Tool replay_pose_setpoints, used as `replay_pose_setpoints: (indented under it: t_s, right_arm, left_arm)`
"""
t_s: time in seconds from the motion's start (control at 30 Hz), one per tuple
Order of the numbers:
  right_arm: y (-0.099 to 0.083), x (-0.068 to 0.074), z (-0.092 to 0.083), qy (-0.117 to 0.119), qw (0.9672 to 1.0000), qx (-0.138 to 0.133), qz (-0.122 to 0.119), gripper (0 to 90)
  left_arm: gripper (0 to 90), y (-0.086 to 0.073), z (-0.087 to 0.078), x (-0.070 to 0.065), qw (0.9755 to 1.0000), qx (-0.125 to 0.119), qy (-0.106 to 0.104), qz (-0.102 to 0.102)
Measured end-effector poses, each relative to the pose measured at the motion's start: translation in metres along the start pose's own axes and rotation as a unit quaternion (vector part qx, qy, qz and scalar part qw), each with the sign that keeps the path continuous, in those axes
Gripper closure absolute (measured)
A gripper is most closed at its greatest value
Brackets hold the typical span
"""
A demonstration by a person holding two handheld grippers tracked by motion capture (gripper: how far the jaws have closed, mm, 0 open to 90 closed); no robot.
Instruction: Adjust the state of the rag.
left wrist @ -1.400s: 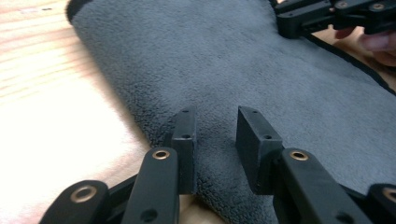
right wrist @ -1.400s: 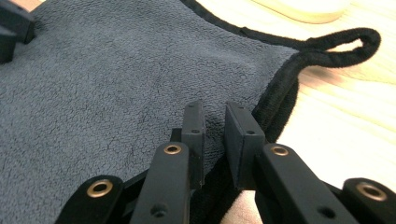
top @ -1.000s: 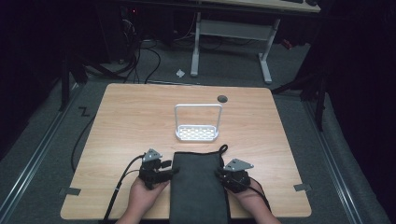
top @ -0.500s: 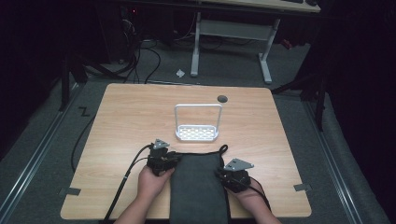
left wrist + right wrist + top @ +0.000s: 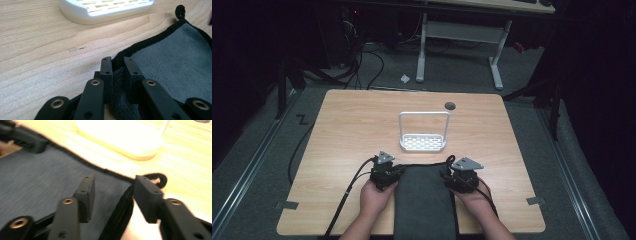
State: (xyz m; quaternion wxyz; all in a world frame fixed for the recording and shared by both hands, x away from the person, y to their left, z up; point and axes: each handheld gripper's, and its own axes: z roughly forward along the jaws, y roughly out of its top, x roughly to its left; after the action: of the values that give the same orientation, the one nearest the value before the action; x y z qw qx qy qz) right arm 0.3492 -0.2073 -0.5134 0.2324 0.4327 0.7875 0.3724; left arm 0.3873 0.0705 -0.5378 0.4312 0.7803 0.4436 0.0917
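Dark grey towel (image 5: 426,202) flat on the wooden table (image 5: 347,130), running from the near edge toward the white rack (image 5: 423,142), hanging loop (image 5: 450,160) at its far right corner.

Left gripper (image 5: 388,176) at the towel's far left corner; jaws just closing, now nearly together and pinching a bunched fold of the towel's black-bound edge (image 5: 117,75).

Right gripper (image 5: 455,179) at the towel's far right corner; jaws just opening, now spread wide, astride the towel's edge (image 5: 125,195) with pads clear of the cloth, loop just beyond the tips.

Past the towel, white slotted rack with tall wire handle standing upright near the table's middle. Farther still, small round hole (image 5: 450,106) near the table's far edge.
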Motion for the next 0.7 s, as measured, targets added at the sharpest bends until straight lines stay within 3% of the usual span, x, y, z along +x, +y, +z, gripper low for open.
replay_pose_setpoints:
  t_s: [0.07, 0.13, 0.2, 0.33, 0.4, 0.53, 0.7]
  right_arm:
    - [0.003, -0.003, 0.008, -0.005, 1.0, 0.007, -0.001, 46.7]
    - [0.003, -0.005, 0.019, -0.014, 0.9994, 0.031, 0.006, 43.4]
    - [0.0, -0.009, 0.025, -0.004, 0.9986, 0.049, 0.022, 42.1]
    - [-0.007, -0.01, 0.022, 0.011, 0.9978, 0.045, 0.047, 44.0]
    - [-0.01, -0.008, 0.019, 0.013, 0.9981, 0.041, 0.043, 45.9]
    - [-0.015, 0.0, 0.014, 0.014, 0.9986, 0.032, 0.039, 52.8]
    - [-0.016, 0.008, 0.011, 0.027, 0.9982, 0.034, 0.042, 73.4]
  left_arm:
    - [77.9, 0.0, 0.0, 0.0, 1.0, 0.0, -0.003, -0.003]
    - [77.3, 0.0, -0.001, 0.001, 1.0, 0.0, -0.007, -0.007]
    - [76.7, -0.001, -0.001, 0.002, 0.9999, 0.0, -0.009, -0.009]
    - [75.8, -0.001, -0.001, 0.002, 0.9999, -0.001, -0.012, -0.01]
    - [75.5, -0.001, -0.001, 0.003, 0.9998, -0.001, -0.014, -0.012]
    - [75.6, -0.001, -0.001, 0.003, 0.9998, -0.001, -0.014, -0.014]
    - [76.2, -0.002, -0.002, 0.003, 0.9997, -0.001, -0.018, -0.016]
